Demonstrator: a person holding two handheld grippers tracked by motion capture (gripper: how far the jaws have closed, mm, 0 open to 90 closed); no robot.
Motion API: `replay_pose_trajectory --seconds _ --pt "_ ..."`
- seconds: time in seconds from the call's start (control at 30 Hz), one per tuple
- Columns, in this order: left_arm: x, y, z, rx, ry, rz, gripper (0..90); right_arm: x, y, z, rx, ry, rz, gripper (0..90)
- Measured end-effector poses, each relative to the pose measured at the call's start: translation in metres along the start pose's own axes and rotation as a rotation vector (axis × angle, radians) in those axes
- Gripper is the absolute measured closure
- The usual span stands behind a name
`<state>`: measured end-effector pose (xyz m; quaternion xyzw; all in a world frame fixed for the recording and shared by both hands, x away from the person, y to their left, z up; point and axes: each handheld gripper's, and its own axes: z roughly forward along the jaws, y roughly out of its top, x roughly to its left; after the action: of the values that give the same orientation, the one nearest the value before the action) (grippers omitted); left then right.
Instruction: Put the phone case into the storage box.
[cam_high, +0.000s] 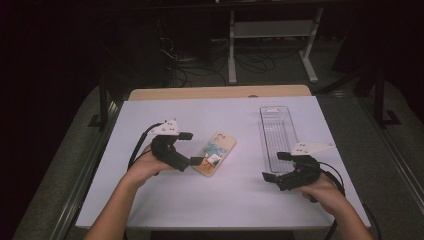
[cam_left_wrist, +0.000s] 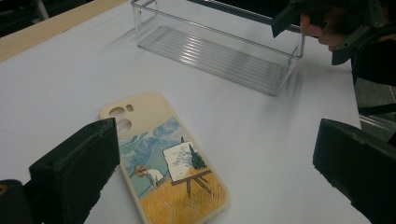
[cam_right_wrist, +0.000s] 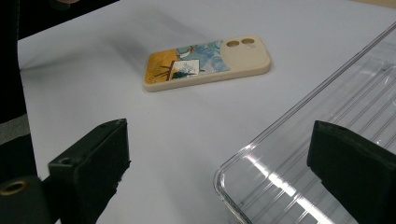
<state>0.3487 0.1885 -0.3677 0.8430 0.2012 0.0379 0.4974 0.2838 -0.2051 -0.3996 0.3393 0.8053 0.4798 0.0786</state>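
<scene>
Your left gripper (cam_high: 189, 148) hangs with its jaws spread wide and nothing between them, right over the near end of the phone case (cam_high: 215, 152). The case lies flat on the white table (cam_high: 165, 200), picture side up, near the middle, with its camera end pointing away from you. In the left gripper view the case (cam_left_wrist: 163, 163) sits between the two jaws, closer to the left one, and bare table runs along its right edge.

Your right gripper (cam_high: 276, 167) is also wide open and holds nothing. It sits at the near end of the clear tray (cam_high: 277, 131), whose rounded near corner (cam_right_wrist: 243, 172) lies between its jaws in the right gripper view.

Case and tray are well apart, with open tabletop between them. The tray's far end is close to the table's back edge.
</scene>
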Motion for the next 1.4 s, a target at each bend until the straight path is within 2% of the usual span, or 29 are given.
replay_pose_trajectory --seconds 0.23,0.33,0.53,0.57,0.6,0.77,0.9,1.0,1.07,1.1,1.2,1.27,1.4 --pt "0.002 0.007 0.013 0.013 -0.006 0.013 0.5 0.0 0.0 0.0 0.0 0.001 -0.001 5.1" --pt "0.001 0.009 0.018 -0.001 -0.006 0.022 3.7 0.0 0.0 0.0 -0.002 0.001 -0.004 5.1" --pt "-0.001 0.01 0.026 0.01 -0.012 0.024 6.7 -0.001 0.0 0.0 -0.001 0.004 -0.004 5.2" --pt "-0.001 0.01 0.027 0.014 -0.012 0.031 8.0 -0.001 0.0 0.0 -0.001 0.003 -0.006 5.2" --pt "-0.001 0.009 0.029 0.011 -0.007 0.03 13.0 -0.001 0.0 0.0 0.0 0.003 -0.008 5.3" --pt "-0.001 0.007 0.033 0.024 -0.006 0.027 16.1 -0.001 0.0 0.0 0.001 0.002 -0.007 5.3" --pt "-0.002 0.004 0.04 0.03 -0.011 0.01 24.6 -0.001 0.0 0.0 0.001 0.002 -0.006 5.4" --pt "-0.003 0.002 0.046 0.047 -0.015 0.015 29.9 -0.001 0.0 0.0 0.001 0.004 -0.005 5.4" --pt "-0.004 -0.001 0.05 0.074 -0.004 0.011 38.8 -0.001 0.0 0.0 0.002 0.004 -0.004 5.4" --pt "-0.004 -0.001 0.05 0.074 -0.004 0.011 40.4 -0.001 0.0 0.0 0.002 0.004 -0.004 5.4" --pt "-0.004 -0.003 0.056 0.09 -0.016 0.001 48.1 -0.001 0.0 0.0 0.003 0.005 -0.004 5.4" --pt "-0.006 -0.004 0.059 0.096 -0.024 -0.002 49.9 -0.001 0.0 0.0 0.002 0.005 -0.004 5.4" --pt "-0.009 -0.008 0.068 0.118 -0.028 -0.009 61.3 -0.001 0.0 0.0 0.002 0.004 -0.006 5.4"
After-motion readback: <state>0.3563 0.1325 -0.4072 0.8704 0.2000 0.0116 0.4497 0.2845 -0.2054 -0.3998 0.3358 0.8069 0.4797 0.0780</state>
